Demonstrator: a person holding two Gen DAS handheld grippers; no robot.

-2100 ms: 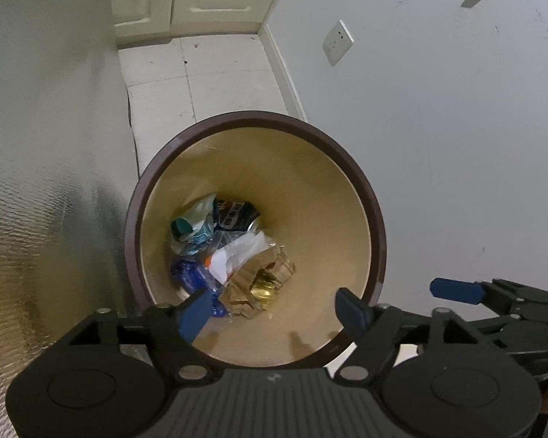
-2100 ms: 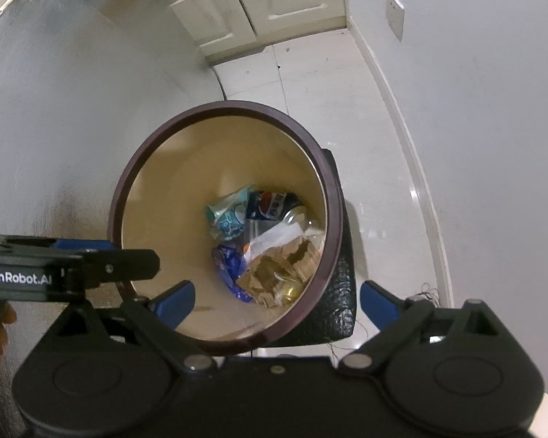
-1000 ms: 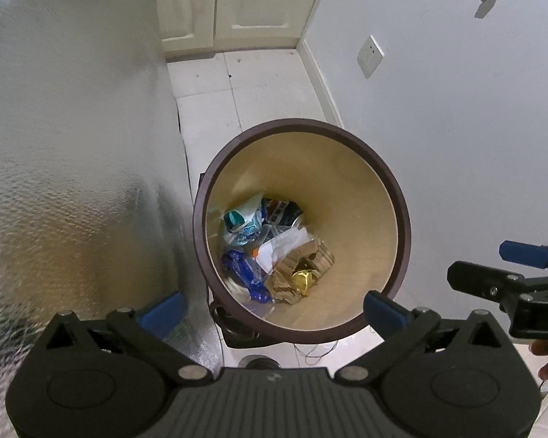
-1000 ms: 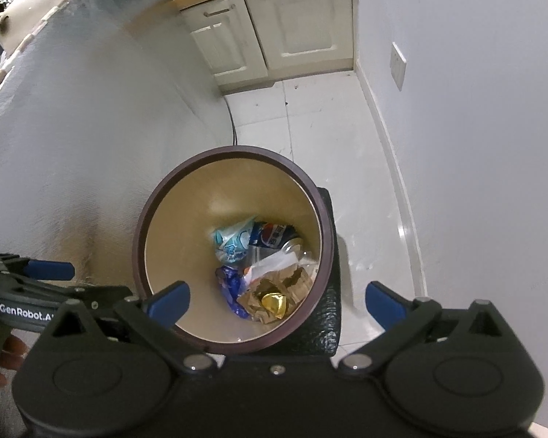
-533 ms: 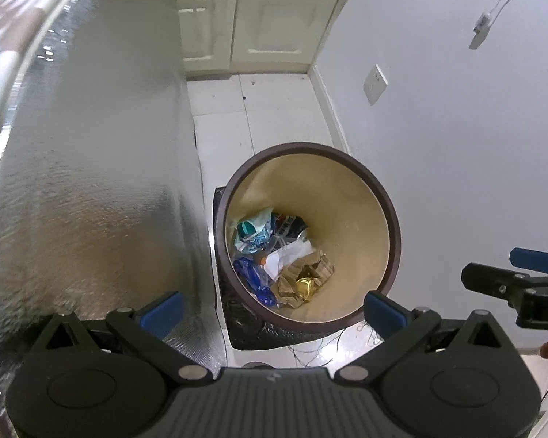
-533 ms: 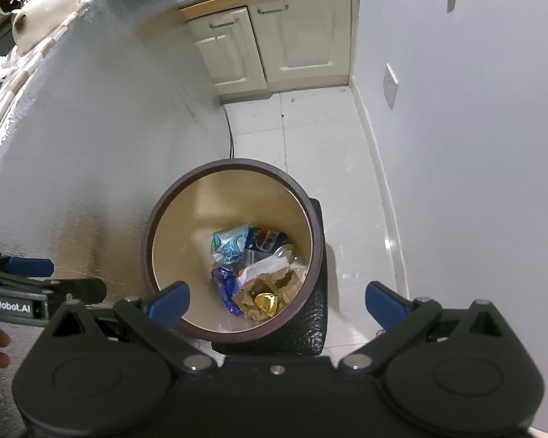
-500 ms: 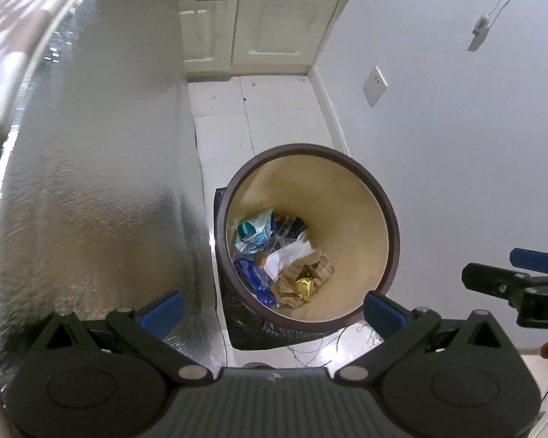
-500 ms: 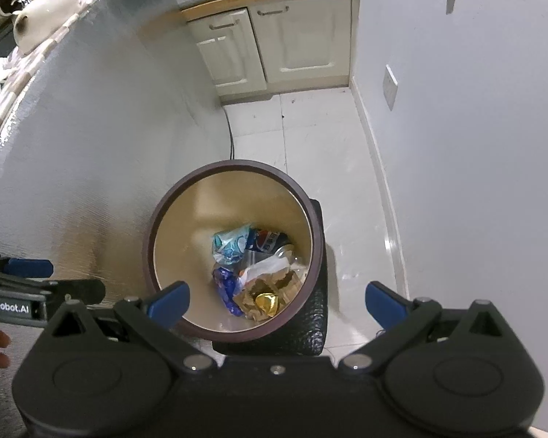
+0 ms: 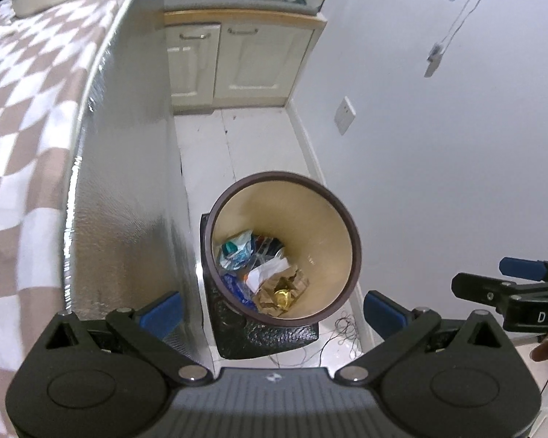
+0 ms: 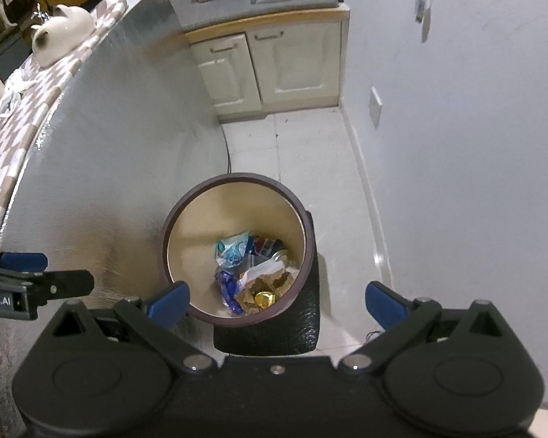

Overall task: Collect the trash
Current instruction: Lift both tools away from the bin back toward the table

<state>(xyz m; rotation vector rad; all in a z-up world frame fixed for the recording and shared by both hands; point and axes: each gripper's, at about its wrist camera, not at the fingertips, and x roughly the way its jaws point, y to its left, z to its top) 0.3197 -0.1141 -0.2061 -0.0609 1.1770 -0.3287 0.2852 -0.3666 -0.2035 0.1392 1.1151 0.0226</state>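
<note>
Nearest the lens, the left hand-held gripper (image 9: 272, 308) has its blue-padded fingers spread wide with nothing between them, and the right hand-held gripper (image 10: 276, 301) is spread just as wide and equally empty. Both hang high above the floor, looking almost straight down.

Below them the trash bin (image 9: 356, 255) stands upright on the floor, its round mouth facing up toward the cameras and its long axis running vertically, so its tan inner wall is seen tapering down to the bottom. It has a dark brown rim and sits just beside a black textured object (image 10: 307, 332) on the floor. At the bottom lies the collected trash (image 9: 265, 277): a teal and white wrapper (image 10: 232, 250), a blue can (image 10: 265, 246) lying on its side, a blue wrapper, white paper, crumpled brown paper and a gold foil piece (image 10: 265, 297).

A silver, textured panel (image 9: 128, 197) rises just left of the bin, topped by a tabletop (image 9: 22, 109) with a brown and white checked cloth. A white teapot (image 10: 60, 36) sits on it farther back. The floor (image 10: 310, 153) is pale tile; a plain white wall (image 10: 456, 146) with a socket plate stands on the right. Farthest off are cream cabinet doors (image 10: 270, 65) under a cluttered counter.
</note>
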